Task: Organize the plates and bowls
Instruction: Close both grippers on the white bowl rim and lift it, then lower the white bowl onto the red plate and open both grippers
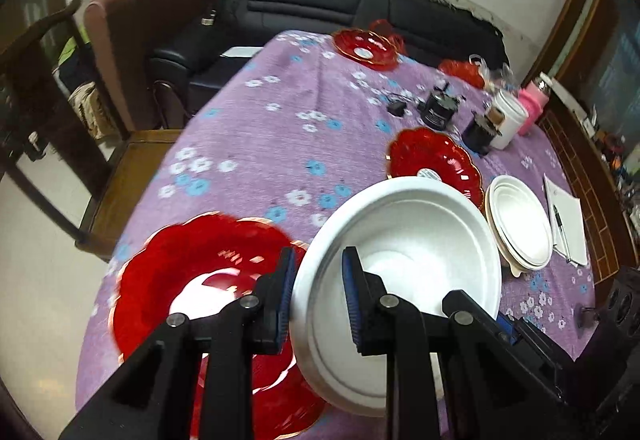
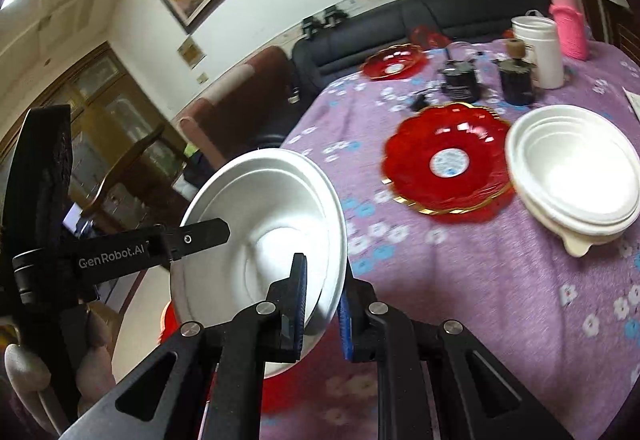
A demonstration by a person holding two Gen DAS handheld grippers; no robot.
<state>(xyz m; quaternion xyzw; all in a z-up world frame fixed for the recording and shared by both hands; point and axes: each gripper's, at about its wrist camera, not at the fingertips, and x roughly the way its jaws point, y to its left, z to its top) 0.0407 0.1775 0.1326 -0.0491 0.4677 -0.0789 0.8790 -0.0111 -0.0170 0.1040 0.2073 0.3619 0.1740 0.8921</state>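
A white bowl (image 1: 404, 240) is held tilted above the purple flowered table by both grippers. My left gripper (image 1: 318, 296) is shut on its near-left rim. My right gripper (image 2: 322, 306) is shut on its opposite rim (image 2: 256, 224); the left gripper's arm (image 2: 132, 256) shows across the bowl there. A red plate (image 1: 192, 280) lies under the bowl at the table's near edge. A second red plate (image 1: 434, 160) (image 2: 448, 160) lies mid-table beside a stack of white bowls (image 1: 520, 228) (image 2: 576, 176). A third red plate (image 1: 366, 48) (image 2: 394, 62) sits at the far edge.
Two black jars (image 1: 440, 108) (image 2: 516, 80), a white canister (image 1: 510, 120) (image 2: 538, 52) and a pink bottle (image 1: 534, 102) (image 2: 568, 20) stand at the back. Paper with a pen (image 1: 564, 220) lies right. A black sofa (image 1: 320, 4) and wooden chair (image 1: 132, 176) flank the table.
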